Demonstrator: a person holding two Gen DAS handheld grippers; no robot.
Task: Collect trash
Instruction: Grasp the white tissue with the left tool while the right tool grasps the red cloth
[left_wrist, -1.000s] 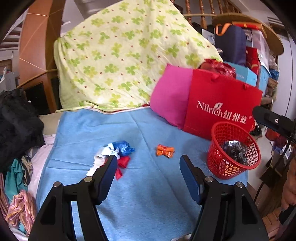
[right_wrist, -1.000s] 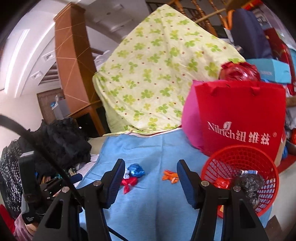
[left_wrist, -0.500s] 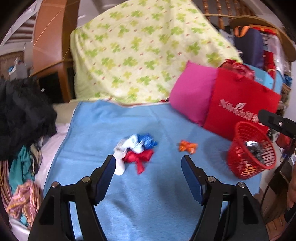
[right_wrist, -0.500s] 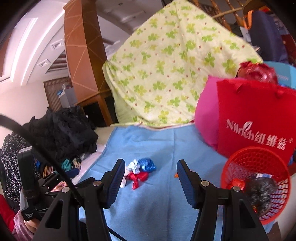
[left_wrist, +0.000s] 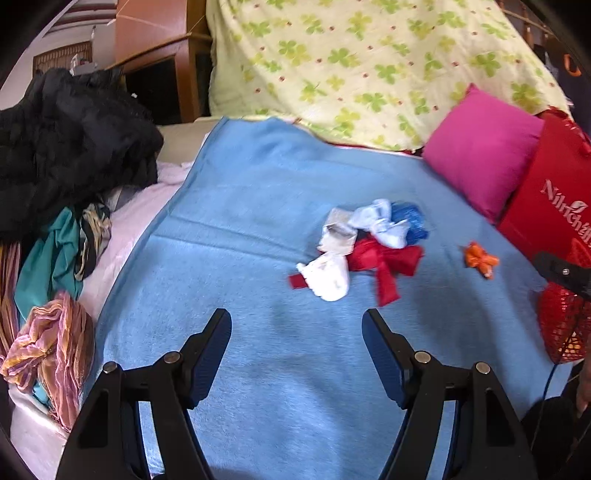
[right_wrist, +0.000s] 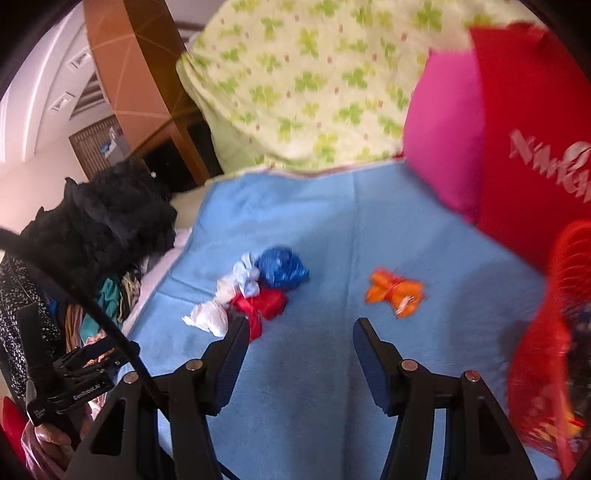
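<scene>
A heap of crumpled trash lies on the blue blanket (left_wrist: 240, 229): a white wad (left_wrist: 328, 275), a red wrapper (left_wrist: 384, 260), a pale blue-white piece (left_wrist: 384, 221) and a blue ball (left_wrist: 410, 218). An orange wrapper (left_wrist: 480, 260) sits apart to the right. My left gripper (left_wrist: 295, 325) is open, empty, just short of the heap. In the right wrist view the heap (right_wrist: 255, 291) and the orange wrapper (right_wrist: 395, 290) lie ahead of my open, empty right gripper (right_wrist: 301, 332). The red mesh basket (right_wrist: 543, 369) with trash in it stands at the right.
A pink cushion (left_wrist: 480, 147) and a red paper bag (left_wrist: 554, 206) stand behind the basket (left_wrist: 561, 325). A clover-print quilt (left_wrist: 369, 66) is piled at the back. Black and coloured clothes (left_wrist: 66, 147) lie heaped off the blanket's left edge.
Both grippers have come down and forward toward the blanket. The trash heap and orange wrapper now look larger and nearer. The basket has slid to the right edge of both views.
</scene>
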